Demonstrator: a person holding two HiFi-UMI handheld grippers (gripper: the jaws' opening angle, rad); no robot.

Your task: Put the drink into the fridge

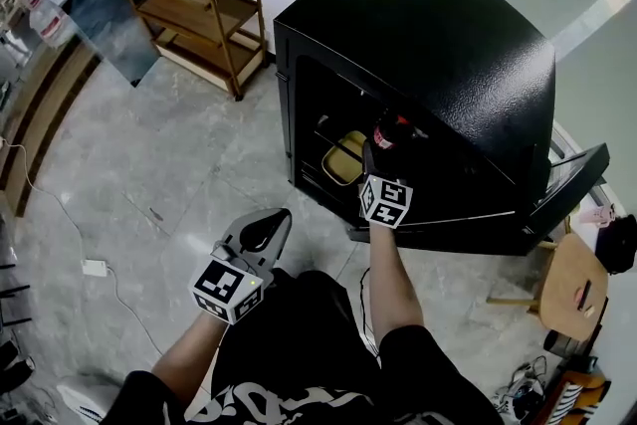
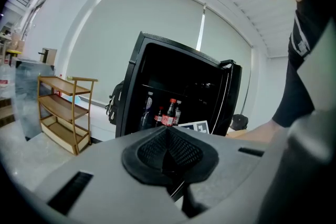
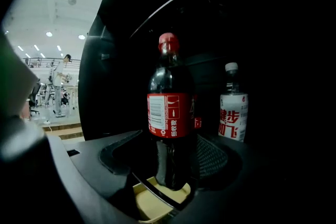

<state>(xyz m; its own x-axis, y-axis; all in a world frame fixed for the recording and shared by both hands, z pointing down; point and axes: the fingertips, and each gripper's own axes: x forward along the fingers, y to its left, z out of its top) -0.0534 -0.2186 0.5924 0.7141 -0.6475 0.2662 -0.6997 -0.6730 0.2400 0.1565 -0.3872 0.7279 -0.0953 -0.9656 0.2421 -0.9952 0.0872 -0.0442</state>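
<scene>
pinching cola bottle point(image 3: 169, 118) upright w/ right claw point(image 3: 173, 168) inside open black fridge point(image 1: 428, 45), over yellow tray point(image 3: 157, 202), holding left claw point(image 2: 168, 152) pressed together & empty out front

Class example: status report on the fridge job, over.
Left gripper shut, empty. Right gripper shut on cola bottle, inside fridge opening. White-labelled bottle close beside.

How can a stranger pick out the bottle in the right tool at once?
Look into the black fridge with its door open. The right tool reaches inside, shut on a dark cola bottle. It has a red cap and red label, while the neighbouring bottle has a white cap and white label.
</scene>
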